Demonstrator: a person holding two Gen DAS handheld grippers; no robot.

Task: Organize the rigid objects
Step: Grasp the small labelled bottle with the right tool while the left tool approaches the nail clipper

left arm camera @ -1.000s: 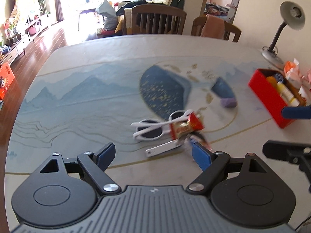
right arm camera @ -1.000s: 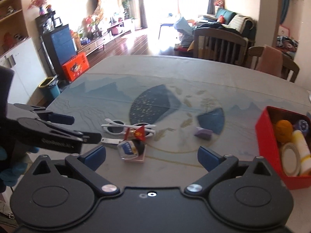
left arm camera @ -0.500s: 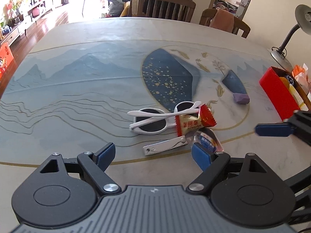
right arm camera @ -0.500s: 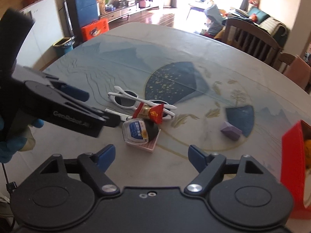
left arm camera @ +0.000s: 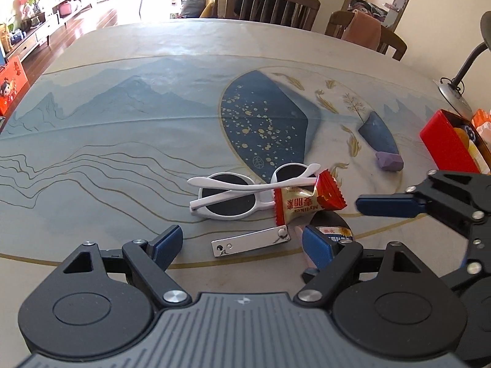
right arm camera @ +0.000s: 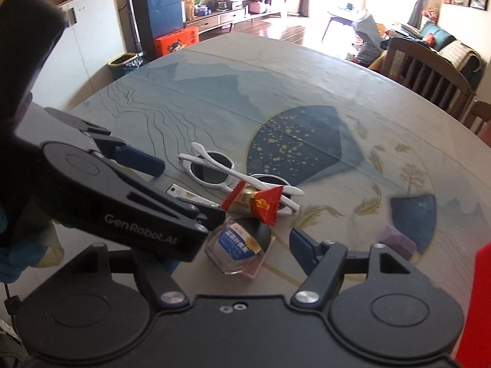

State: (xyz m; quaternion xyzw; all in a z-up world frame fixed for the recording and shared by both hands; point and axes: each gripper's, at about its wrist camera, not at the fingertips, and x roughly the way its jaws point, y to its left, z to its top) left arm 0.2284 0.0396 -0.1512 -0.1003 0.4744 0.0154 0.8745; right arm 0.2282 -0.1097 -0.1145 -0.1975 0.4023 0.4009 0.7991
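two handheld grippers converge on a cluster of small items on the painted tabletop (left arm camera: 122, 116). the left gripper (left arm camera: 242, 242), fingers spread wide, straddles a flat silver metal nail clipper (left arm camera: 250, 241) without touching it. the right gripper (right arm camera: 233, 245), whose fingers have just been closing, brackets a small clear glass jar with a blue label (right arm camera: 237, 247), not yet gripped. white-framed sunglasses (left arm camera: 242, 193) lie under a red-and-cream wrapped candy (left arm camera: 307, 204); a red plastic box (left arm camera: 445, 144) stands well apart.
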